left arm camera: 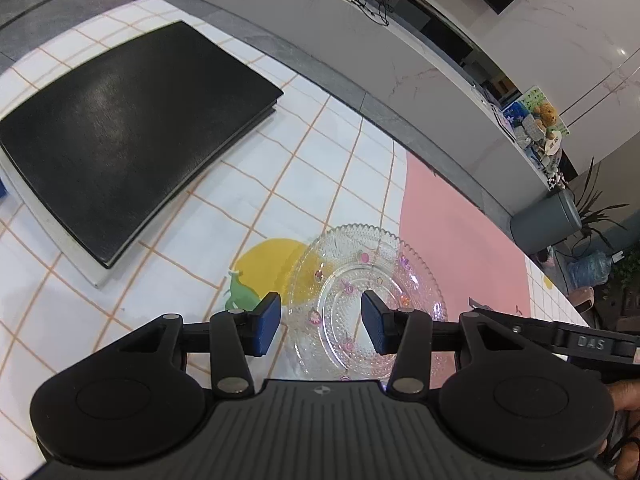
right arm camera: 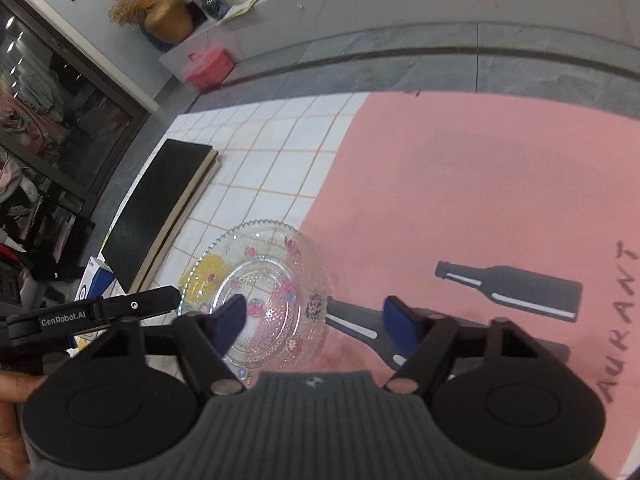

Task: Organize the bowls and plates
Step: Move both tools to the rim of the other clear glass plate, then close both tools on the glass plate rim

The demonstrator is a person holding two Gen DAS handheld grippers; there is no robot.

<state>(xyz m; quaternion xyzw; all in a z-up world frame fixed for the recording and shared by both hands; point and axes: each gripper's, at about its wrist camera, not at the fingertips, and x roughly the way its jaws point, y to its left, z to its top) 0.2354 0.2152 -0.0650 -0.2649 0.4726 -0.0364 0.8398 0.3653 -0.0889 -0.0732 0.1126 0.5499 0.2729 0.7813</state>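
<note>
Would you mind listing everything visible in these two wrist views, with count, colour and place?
glass plate: one, clear with small pink and purple flower marks, on the tablecloth, straddling its white and pink areas.
tablecloth: one, white grid with a pink area printed with dark bottles, covering the table.
black board: one, black, lying flat on a pale slab, far left on the table.
pink basket: one, on the floor beyond the table.
gold vase: one, with dried stems, on the ledge.
left hand-held gripper: one, black with blue pads, open above the plate.
right hand-held gripper: one, black with blue pads, open over the plate's right edge.
</note>
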